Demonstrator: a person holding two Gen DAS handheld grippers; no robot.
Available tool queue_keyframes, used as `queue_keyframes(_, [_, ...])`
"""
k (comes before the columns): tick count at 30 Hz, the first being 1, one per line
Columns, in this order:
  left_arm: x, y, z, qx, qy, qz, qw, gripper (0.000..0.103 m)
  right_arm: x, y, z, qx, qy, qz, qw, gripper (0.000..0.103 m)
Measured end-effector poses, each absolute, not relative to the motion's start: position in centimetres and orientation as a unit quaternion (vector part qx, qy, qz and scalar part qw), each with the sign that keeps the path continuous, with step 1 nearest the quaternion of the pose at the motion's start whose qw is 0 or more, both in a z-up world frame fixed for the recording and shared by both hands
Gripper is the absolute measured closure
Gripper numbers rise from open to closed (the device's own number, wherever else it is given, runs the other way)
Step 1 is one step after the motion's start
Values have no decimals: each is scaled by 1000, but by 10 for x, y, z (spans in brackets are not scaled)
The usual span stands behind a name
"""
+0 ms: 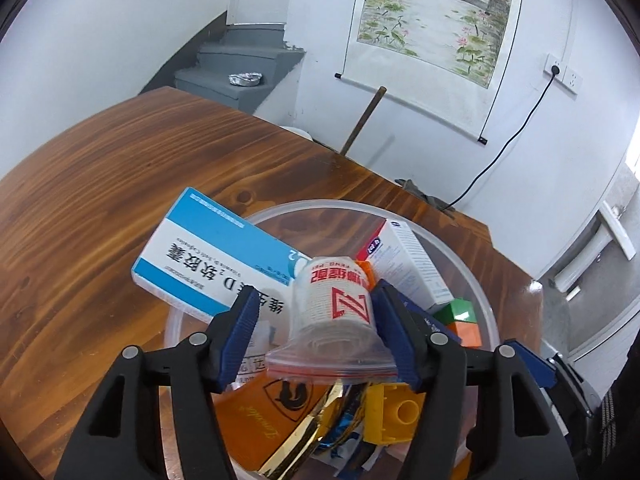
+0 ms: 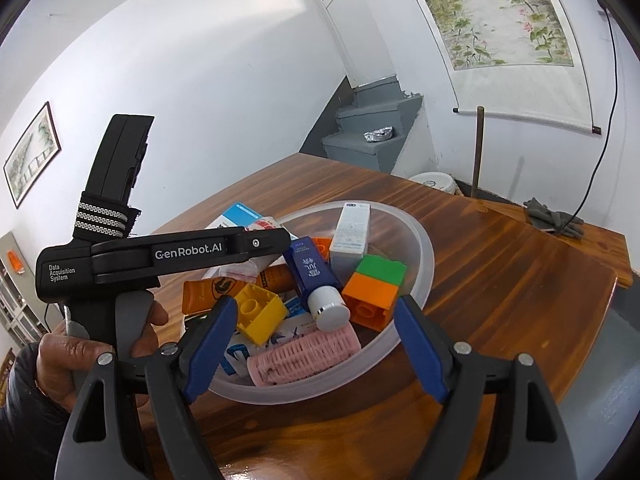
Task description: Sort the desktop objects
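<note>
A clear plastic bowl (image 1: 320, 202) (image 2: 424, 240) on the wooden table holds several items. My left gripper (image 1: 316, 290) hangs over it with a bagged bandage roll (image 1: 334, 300) between its blue pads. The right pad touches the roll and the left pad stands off it. A blue-and-white medicine box (image 1: 200, 264) leans on the bowl's left rim. My right gripper (image 2: 316, 304) is open at the bowl's near side, with nothing between its pads. In the bowl lie a blue bottle (image 2: 312, 272), a pink hair roller (image 2: 308, 354), and yellow (image 2: 260, 312), orange (image 2: 372, 296) and green (image 2: 380, 270) bricks.
A white carton (image 2: 352, 228) and an orange tube (image 2: 208, 292) also lie in the bowl. Grey gloves (image 2: 554, 218) rest near the table's far right edge. A wooden stick (image 2: 478, 152) leans behind the table. A person's hand (image 2: 80, 356) grips the left tool's handle.
</note>
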State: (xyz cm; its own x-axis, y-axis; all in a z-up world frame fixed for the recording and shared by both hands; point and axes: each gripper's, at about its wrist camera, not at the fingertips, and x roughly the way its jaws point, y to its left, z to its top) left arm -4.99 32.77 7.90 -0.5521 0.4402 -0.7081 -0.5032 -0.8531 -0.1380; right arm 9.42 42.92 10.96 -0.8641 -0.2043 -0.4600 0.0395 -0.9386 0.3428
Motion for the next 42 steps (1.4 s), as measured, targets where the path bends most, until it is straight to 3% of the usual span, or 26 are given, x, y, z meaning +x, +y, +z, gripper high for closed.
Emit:
queue_keyframes(8, [-26,304,94,-364,40,895,255,38,104,421,114,265,-151,-950,59,14])
queue_keyframes(12, [-2,286,107,-326,53,914,235,37,113,415,120,264,-142,-952,51,2])
queue_keyframes(15, [19,274,119,-294,59,926,229,21,123,407,128,259,-131,-956,42,1])
queue_keyframes(20, [53,261,144,-248,77,941,218,17,133,391,139,271,-106,-957,9,1])
queue_keyframes(22, [66,258,149,-231,82,947,210,8,140,387,143,273,-104,-956,-9,1])
queue_keyframes(24, [76,255,154,-223,84,949,204,6,144,384,147,278,-102,-955,-26,1])
queue_keyframes(42, [121,253,177,-196,96,953,209,6,183,374,172,283,-72,-950,-113,0])
